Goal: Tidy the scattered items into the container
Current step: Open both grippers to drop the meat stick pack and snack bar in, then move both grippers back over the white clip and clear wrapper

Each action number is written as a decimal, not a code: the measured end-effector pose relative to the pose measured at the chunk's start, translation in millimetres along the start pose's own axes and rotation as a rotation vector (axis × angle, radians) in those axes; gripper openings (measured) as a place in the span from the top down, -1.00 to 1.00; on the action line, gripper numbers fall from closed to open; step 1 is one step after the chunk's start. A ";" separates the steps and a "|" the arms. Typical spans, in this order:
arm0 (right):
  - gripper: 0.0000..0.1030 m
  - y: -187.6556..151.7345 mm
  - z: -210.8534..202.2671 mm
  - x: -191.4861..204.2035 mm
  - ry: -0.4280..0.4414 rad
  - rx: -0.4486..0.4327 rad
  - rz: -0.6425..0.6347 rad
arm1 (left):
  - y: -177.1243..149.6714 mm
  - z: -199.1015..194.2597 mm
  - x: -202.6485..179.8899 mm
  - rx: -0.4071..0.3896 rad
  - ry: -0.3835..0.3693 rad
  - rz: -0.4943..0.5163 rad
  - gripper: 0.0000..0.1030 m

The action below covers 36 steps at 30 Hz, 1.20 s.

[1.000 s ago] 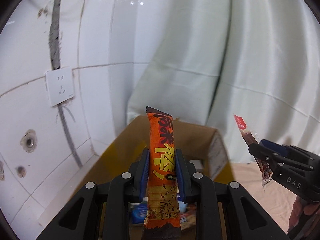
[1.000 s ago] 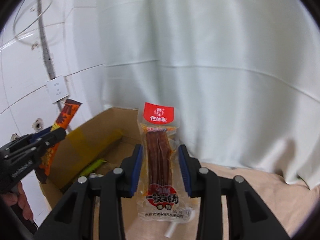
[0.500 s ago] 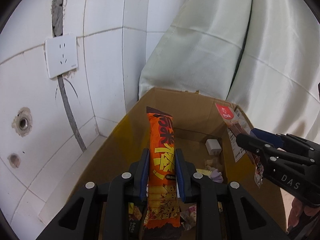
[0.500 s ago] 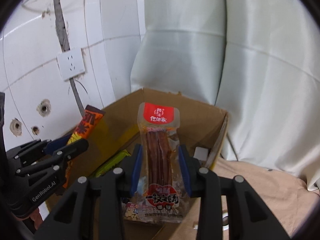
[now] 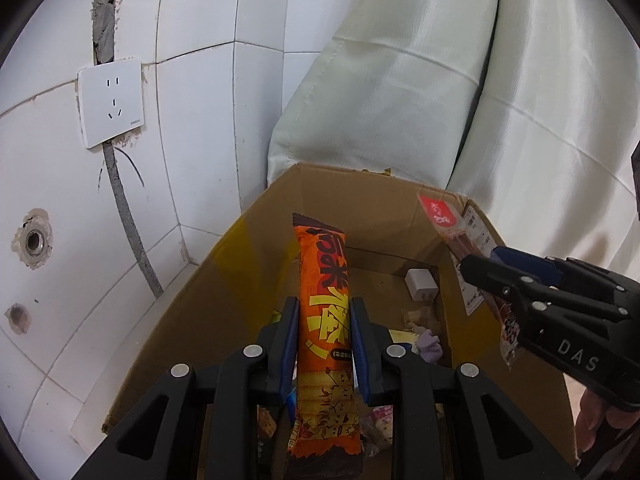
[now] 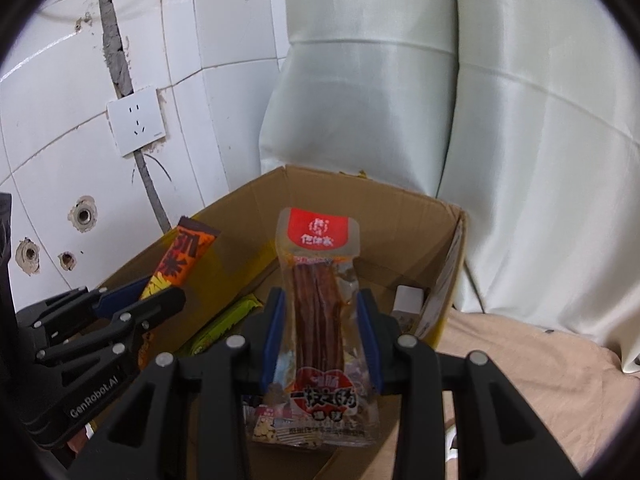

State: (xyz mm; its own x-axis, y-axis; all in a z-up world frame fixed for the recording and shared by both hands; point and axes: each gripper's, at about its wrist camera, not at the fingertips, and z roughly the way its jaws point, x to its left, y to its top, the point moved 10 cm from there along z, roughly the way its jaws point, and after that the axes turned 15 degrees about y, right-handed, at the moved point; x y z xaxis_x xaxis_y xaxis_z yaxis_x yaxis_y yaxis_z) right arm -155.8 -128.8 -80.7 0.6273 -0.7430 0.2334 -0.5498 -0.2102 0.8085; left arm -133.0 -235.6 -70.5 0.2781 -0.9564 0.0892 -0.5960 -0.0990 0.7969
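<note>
An open cardboard box [image 5: 360, 200] [image 6: 248, 208] stands in the corner with several snack packs and a white charger [image 5: 420, 286] inside. My left gripper [image 5: 324, 312] is shut on an orange snack bar [image 5: 324, 300], held upright over the box. My right gripper [image 6: 318, 304] is shut on a clear packet of red meat sticks [image 6: 318, 292], also over the box. The left wrist view shows the right gripper [image 5: 476, 264] and its packet [image 5: 444, 220] at the box's right wall. In the right wrist view the left gripper [image 6: 160, 292] with the orange bar [image 6: 180, 256] hangs at the left.
A white tiled wall with a socket [image 5: 110, 106] and drill holes stands left of the box. A pale curtain [image 5: 400, 100] hangs behind it. Beige cloth [image 6: 520, 360] covers the surface to the right of the box. A hand [image 5: 600, 424] shows under the right gripper.
Both grippers have sunk and tilted down over the box, so its inside now shows. The right gripper moved left toward the box. Both grips are unchanged.
</note>
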 end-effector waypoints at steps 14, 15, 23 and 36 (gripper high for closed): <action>-0.65 4.5 -1.8 2.4 -0.022 -0.008 -0.030 | 3.3 5.0 22.2 0.011 0.137 -0.014 -0.75; -0.75 5.0 -2.5 1.5 -0.027 -0.010 -0.029 | 2.7 6.6 25.3 0.015 0.143 -0.016 -0.77; -1.00 6.3 -11.8 -8.4 -0.078 -0.030 -0.021 | 0.5 6.9 22.3 0.030 0.118 0.005 -0.78; -1.00 18.1 -71.5 -41.7 -0.187 -0.106 -0.002 | 23.4 -36.0 -13.5 -0.062 0.011 -0.045 -0.78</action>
State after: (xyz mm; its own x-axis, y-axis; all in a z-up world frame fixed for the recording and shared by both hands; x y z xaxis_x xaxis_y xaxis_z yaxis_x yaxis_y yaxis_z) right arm -152.5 -56.2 -37.1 0.5096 -0.8496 0.1359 -0.4814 -0.1506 0.8635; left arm -123.6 -215.1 -31.6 0.3117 -0.9484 0.0589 -0.5351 -0.1240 0.8356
